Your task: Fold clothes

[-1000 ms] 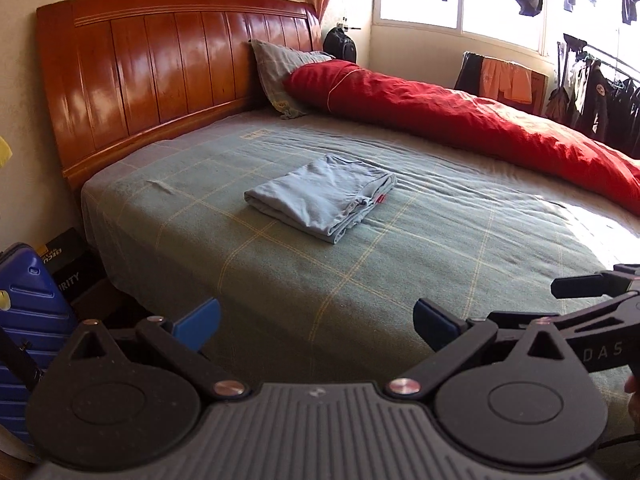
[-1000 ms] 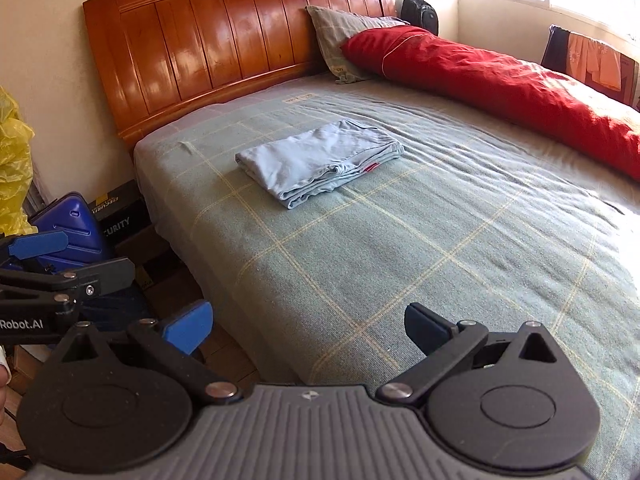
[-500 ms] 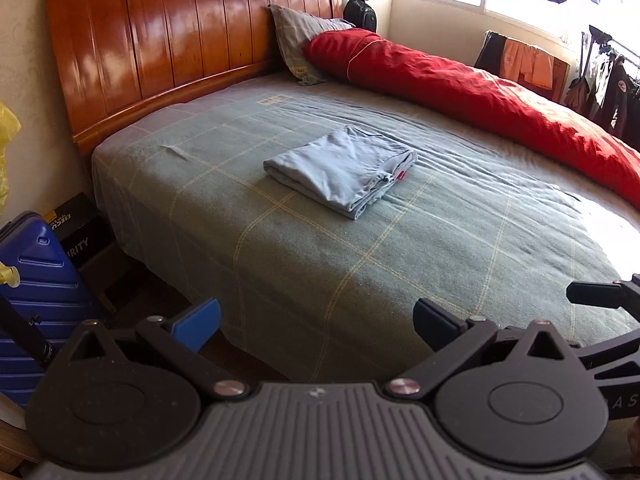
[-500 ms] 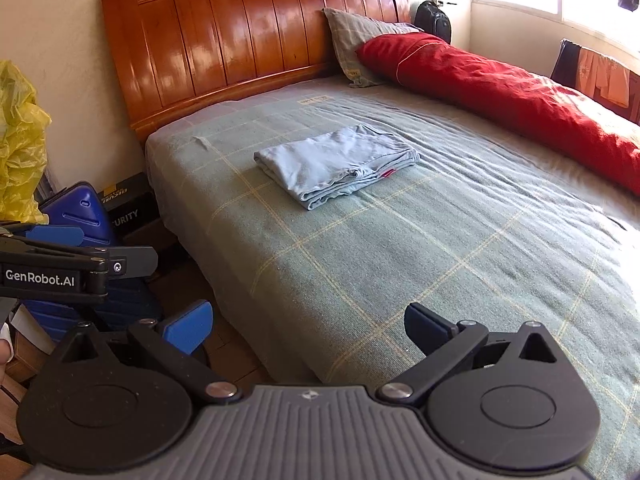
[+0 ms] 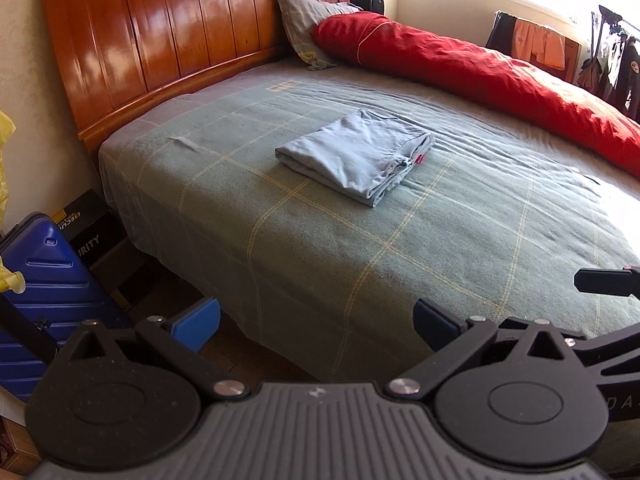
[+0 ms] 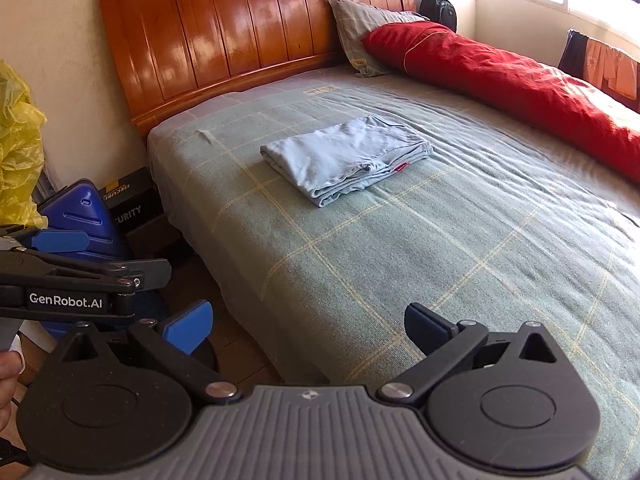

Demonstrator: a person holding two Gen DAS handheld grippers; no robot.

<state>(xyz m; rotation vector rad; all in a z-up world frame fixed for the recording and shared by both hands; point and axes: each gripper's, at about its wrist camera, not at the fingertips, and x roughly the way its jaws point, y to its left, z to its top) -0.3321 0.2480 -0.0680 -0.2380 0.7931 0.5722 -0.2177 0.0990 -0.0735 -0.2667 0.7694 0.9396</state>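
Both tongs, L (image 5: 316, 318) and R (image 6: 308, 322), are held open & empty, drawn back w/ view tilted down. Shirt (image 5: 354, 156) is left folded mid-bed (image 5: 480, 240); fold prob. done.

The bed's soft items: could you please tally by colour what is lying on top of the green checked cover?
Light blue: 1, folded garment
Red: 1, duvet
Grey: 1, pillow
Total: 3
Both claws, left and right, are open and hold none of them.
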